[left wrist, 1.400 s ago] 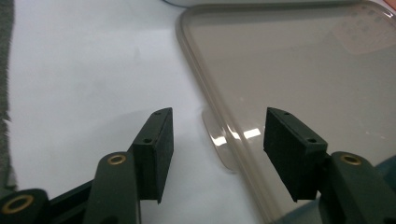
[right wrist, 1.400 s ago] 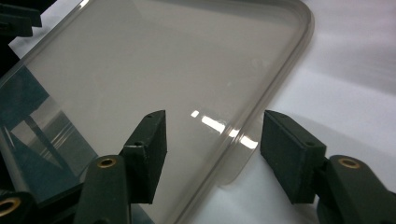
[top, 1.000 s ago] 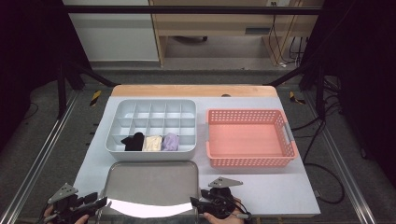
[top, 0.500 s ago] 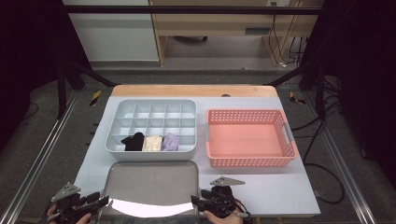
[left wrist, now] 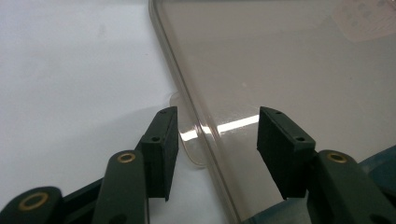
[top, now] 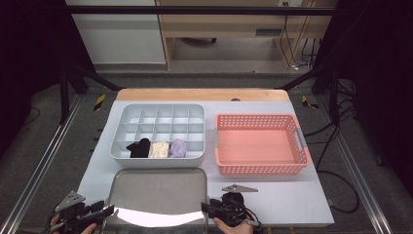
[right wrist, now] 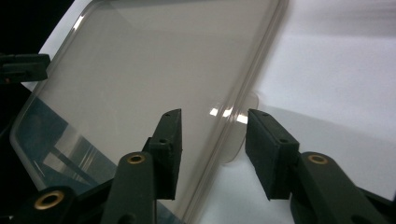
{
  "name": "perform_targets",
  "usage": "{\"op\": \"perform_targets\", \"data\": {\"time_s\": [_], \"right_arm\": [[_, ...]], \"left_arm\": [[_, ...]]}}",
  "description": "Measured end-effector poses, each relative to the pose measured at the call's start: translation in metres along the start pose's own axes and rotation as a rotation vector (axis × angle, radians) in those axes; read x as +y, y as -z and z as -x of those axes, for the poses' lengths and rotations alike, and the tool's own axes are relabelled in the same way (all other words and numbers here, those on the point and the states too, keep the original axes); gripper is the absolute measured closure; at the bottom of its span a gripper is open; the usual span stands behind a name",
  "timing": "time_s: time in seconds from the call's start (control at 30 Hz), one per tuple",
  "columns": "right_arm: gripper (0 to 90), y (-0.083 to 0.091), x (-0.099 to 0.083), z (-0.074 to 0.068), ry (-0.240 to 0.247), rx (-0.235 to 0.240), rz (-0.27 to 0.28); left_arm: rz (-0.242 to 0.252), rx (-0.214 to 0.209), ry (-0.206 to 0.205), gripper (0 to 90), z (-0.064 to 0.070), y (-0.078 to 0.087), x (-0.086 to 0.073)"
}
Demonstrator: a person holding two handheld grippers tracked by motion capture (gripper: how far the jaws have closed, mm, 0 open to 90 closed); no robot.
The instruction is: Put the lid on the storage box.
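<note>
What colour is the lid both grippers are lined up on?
The lid is clear with a smoky grey tint; the right gripper view shows it best.

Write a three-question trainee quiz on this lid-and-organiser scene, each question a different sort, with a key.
1. True or false: both grippers are open, each with its jaws either side of an edge of the clear lid.
2. Multiple choice: the pink basket holds A) three rolled cloths, B) nothing visible, C) the lid.
3. Fill in: the black, cream and lilac rolls sit in the ____ row of the grey divided organiser.

Key
1. True: the left gripper and right gripper each straddle a lid edge by a small tab, unclosed.
2. B.
3. Nearest (front) row, beside the lid.
</note>
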State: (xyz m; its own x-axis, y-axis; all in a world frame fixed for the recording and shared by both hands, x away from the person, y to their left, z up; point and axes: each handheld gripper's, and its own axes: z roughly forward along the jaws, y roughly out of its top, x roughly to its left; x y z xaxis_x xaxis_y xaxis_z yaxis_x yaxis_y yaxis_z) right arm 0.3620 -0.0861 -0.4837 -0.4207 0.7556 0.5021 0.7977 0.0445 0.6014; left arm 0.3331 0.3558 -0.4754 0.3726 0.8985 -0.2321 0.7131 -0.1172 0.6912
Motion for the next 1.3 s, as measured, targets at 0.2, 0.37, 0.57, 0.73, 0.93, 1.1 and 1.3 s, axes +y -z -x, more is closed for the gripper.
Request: {"op": "perform_targets", "data": {"time_s": [0.2,0.37,0.57,0.73,0.93,1.1,1.3], "right_arm": [[67.9,0.002,0.005,0.002,-0.043,0.013,0.014],[67.3,0.001,0.006,-0.009,0.021,0.045,0.008],[59.4,-0.001,0.005,0.006,-0.005,0.002,0.029],[57.7,-0.003,0.003,0.009,-0.039,0.026,0.039],[58.1,0.001,-0.003,0.009,-0.085,0.061,0.031],[61.3,0.000,-0.001,0.011,-0.128,0.058,0.028],[63.4,-0.001,0.001,0.014,-0.181,0.072,0.030]], "left_arm": [[-0.001,-0.003,-0.002,47.3,0.000,0.000,0.000],[0.004,-0.007,0.003,47.6,-0.001,0.000,0.000],[0.002,-0.012,0.005,46.7,-0.001,0.000,0.000],[0.002,-0.017,0.010,45.2,-0.002,0.000,0.001],[0.001,-0.015,0.012,45.1,-0.001,0.000,0.000],[-0.001,-0.007,0.008,45.1,0.000,0.000,0.000],[-0.001,-0.003,0.002,45.0,0.001,-0.001,0.000]]}}
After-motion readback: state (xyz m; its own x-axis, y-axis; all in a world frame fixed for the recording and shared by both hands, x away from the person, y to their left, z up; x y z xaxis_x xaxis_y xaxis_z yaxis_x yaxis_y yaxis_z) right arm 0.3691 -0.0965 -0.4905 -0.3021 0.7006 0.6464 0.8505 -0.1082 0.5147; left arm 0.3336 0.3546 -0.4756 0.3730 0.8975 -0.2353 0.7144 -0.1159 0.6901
